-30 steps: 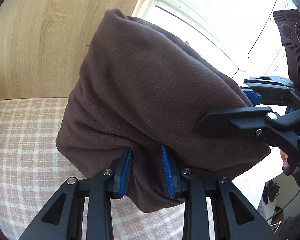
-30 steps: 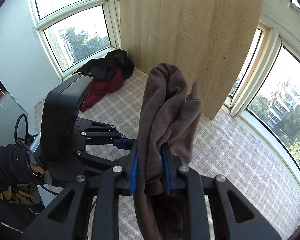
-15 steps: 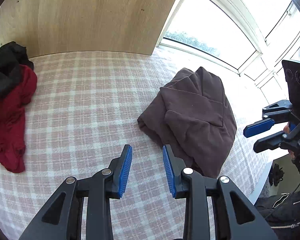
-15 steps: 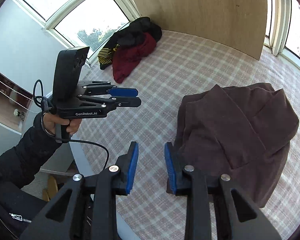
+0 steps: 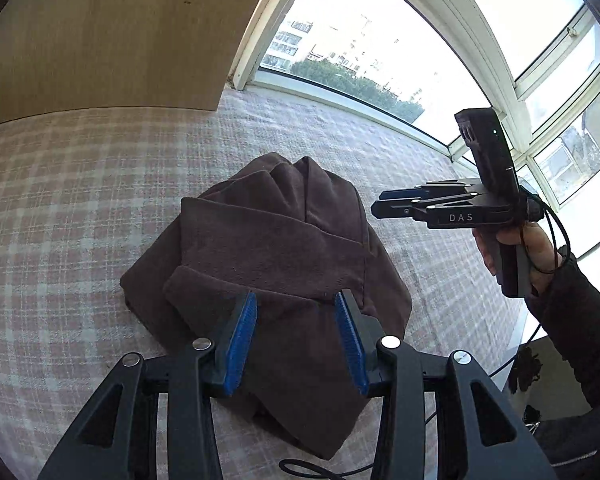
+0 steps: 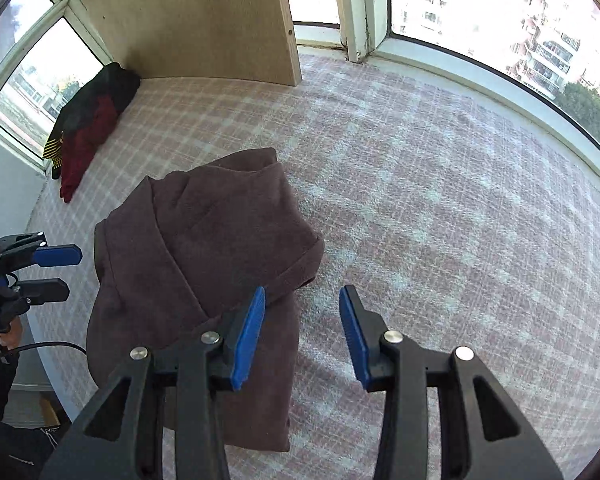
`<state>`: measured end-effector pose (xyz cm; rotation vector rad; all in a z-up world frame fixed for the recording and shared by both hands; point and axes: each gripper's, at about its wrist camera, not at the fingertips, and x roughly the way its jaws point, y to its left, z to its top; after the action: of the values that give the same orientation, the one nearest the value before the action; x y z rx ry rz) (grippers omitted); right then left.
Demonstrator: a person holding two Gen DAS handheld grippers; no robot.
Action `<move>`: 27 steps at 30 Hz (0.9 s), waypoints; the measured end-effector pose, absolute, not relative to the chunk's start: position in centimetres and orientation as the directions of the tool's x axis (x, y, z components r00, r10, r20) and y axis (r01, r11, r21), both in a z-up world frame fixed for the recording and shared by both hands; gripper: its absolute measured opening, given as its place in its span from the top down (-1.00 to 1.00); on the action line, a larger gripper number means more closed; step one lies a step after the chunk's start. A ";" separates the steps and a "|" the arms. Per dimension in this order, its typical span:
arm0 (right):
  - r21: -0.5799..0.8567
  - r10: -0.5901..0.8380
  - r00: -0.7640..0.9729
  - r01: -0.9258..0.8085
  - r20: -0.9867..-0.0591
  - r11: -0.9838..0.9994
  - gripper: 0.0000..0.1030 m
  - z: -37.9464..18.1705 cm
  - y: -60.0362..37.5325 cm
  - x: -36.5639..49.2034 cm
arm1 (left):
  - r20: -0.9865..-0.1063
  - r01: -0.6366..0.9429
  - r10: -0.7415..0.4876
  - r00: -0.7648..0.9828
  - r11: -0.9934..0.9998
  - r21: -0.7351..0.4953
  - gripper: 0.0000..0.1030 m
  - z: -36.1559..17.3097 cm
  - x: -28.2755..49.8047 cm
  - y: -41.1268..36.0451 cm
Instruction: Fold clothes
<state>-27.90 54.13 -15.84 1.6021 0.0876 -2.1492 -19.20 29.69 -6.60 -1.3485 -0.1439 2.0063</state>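
One folded brown fleece garment point(image 6: 204, 264) on the plaid cover, lying partly between the left gripper's fingers and just left of the right gripper's left finger. Two grippers: left gripper point(image 5: 296, 336) and right gripper point(image 6: 302, 334), each with two blue finger pads. One heap of other clothes point(image 6: 88, 128), well beyond the right gripper's fingers to the far left, with black, red and yellow-striped pieces; number of garments in it cannot be told. One upright wooden board point(image 6: 188, 20). One plaid cover point(image 6: 440, 208).
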 end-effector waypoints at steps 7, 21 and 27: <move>0.345 -0.437 -0.142 0.423 -0.888 -0.838 0.25 -18.7 53.5 -29.8 | -0.817 -0.315 0.468 -0.338 -0.874 -0.370 0.04 -7.8 -20.8 25.8; 0.294 -0.423 -0.149 0.517 -0.894 -0.804 0.54 -18.8 53.6 -30.2 | -0.854 -0.429 0.384 -0.352 -0.877 -0.218 0.68 -8.5 -21.7 29.2; 0.302 -0.456 -0.183 0.531 -0.871 -0.791 0.78 -16.7 54.1 -29.1 | -0.810 -0.462 0.448 -0.378 -0.850 -0.254 0.79 -6.4 -20.0 29.6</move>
<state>-29.13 54.11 -16.69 1.4516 0.0902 -2.0182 -19.98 29.57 -6.42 -1.3059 0.0189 2.2325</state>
